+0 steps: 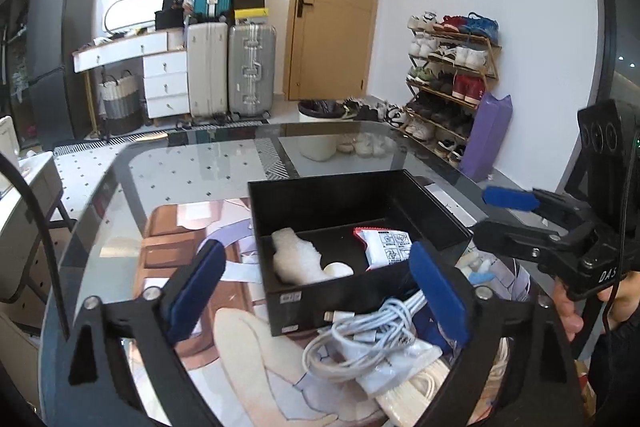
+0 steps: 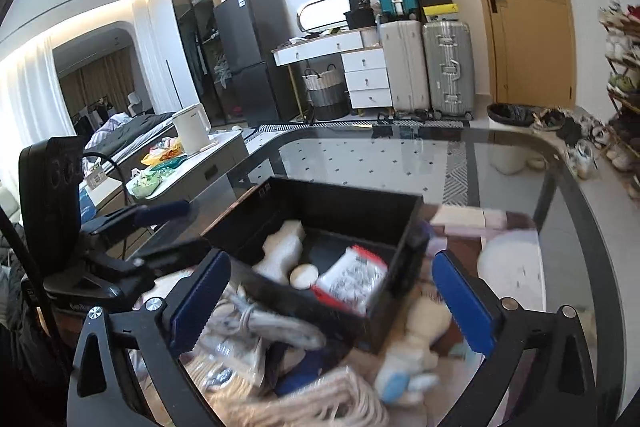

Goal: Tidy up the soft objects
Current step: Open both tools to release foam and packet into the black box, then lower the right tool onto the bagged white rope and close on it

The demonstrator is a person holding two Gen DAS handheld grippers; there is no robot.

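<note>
A black open box (image 1: 352,211) stands on the glass table, and in it lie a white foam piece (image 1: 294,259), a small round white thing (image 1: 338,270) and a red-and-white packet (image 1: 386,245). In front of the box lies a white cable bundle (image 1: 368,335) on a plastic bag. My left gripper (image 1: 316,249) is open above the box's near edge, holding nothing. My right gripper (image 2: 330,259) is open too, over the box (image 2: 344,203) and empty. Below it are the cable (image 2: 260,319), a cream plush toy (image 2: 412,355) and a pale woven piece (image 2: 320,399). Each gripper shows in the other's view, the right gripper (image 1: 490,217) and the left gripper (image 2: 176,231).
The glass table (image 1: 180,163) carries a printed mat (image 1: 172,235) under the box. Behind it are a waste bin (image 1: 320,131), a shoe rack (image 1: 452,79) and suitcases (image 1: 232,71). A side table with a white kettle (image 2: 191,129) stands to the left.
</note>
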